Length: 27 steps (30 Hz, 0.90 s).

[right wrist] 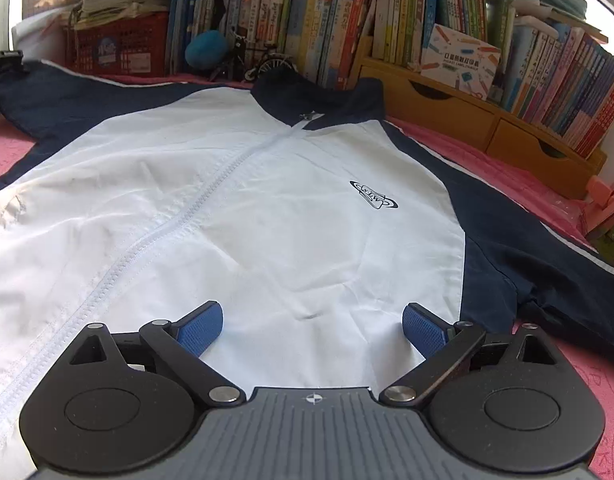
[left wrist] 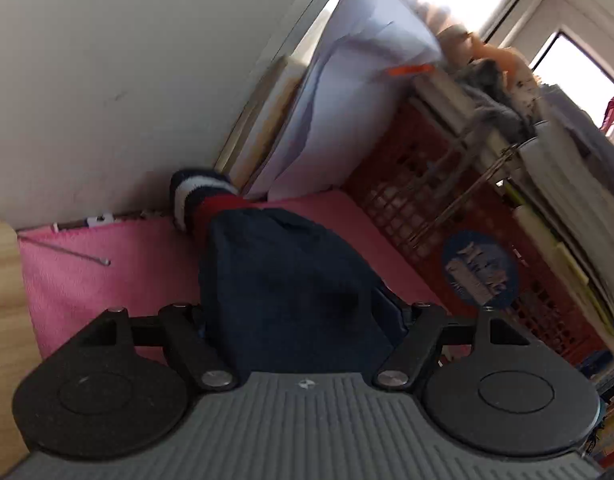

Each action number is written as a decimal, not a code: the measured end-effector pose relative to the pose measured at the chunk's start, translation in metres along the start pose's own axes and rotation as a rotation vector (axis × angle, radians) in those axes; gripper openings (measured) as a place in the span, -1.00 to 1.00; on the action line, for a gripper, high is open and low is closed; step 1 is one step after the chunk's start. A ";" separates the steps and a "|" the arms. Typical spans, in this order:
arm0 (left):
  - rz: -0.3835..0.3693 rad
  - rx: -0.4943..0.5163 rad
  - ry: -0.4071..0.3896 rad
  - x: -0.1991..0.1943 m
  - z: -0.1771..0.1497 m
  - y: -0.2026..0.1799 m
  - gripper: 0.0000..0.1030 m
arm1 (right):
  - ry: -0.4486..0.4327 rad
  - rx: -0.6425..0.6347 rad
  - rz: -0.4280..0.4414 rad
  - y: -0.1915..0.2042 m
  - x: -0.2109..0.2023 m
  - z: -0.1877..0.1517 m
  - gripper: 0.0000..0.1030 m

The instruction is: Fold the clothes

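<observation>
My right gripper (right wrist: 311, 326) hung low over the jacket (right wrist: 211, 200), which lay spread flat, front up and zipped, on the pink tabletop (right wrist: 547, 200). Its two blue fingers (right wrist: 201, 326) stood wide apart with nothing between them but the white front panel below; I could not tell whether the tips touched the cloth. They sat over the lower part of the panel, on the side bearing the small dark logo (right wrist: 374, 195), with the zipper (right wrist: 179, 224) off toward the other side. The navy collar (right wrist: 319, 100) pointed away from me toward the bookshelf (right wrist: 387, 20), and one navy sleeve (right wrist: 547, 264) ran out past my right finger.

My left gripper (left wrist: 303, 320) had the other navy sleeve (left wrist: 283, 276) bunched between its fingers. The cloth filled the whole gap and hid the pads, so I could not tell whether they were pressing on it or merely standing around it. The striped red, white and navy cuff (left wrist: 203, 196) lay beyond, resting on the pink tabletop close to the grey wall (left wrist: 107, 80). A red crate (left wrist: 447, 220) stood just beside the sleeve on the far side.
</observation>
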<state>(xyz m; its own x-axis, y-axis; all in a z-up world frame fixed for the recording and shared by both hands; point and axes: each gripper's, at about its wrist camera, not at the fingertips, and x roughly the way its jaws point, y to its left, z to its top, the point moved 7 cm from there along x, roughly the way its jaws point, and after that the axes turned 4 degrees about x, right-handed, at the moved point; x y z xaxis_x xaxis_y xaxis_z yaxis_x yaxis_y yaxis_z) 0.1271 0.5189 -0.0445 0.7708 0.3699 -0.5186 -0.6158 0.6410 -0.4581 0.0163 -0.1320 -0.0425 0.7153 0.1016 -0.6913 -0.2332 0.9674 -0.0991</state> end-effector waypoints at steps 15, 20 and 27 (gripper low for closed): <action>0.367 0.643 -0.233 -0.024 -0.003 -0.061 0.48 | -0.030 0.144 0.048 -0.012 0.004 -0.008 0.99; 0.491 0.818 -0.473 -0.052 0.002 -0.094 0.80 | -0.042 0.152 0.050 -0.012 0.005 -0.008 1.00; 0.286 0.497 -0.101 0.014 0.008 -0.069 -0.20 | -0.053 0.156 0.049 -0.012 0.004 -0.008 1.00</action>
<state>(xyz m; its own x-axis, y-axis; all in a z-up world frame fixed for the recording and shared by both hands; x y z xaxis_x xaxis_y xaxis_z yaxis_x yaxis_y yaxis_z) 0.1821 0.4854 -0.0144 0.6120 0.6214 -0.4893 -0.6702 0.7359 0.0964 0.0166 -0.1447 -0.0499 0.7404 0.1581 -0.6533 -0.1668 0.9848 0.0492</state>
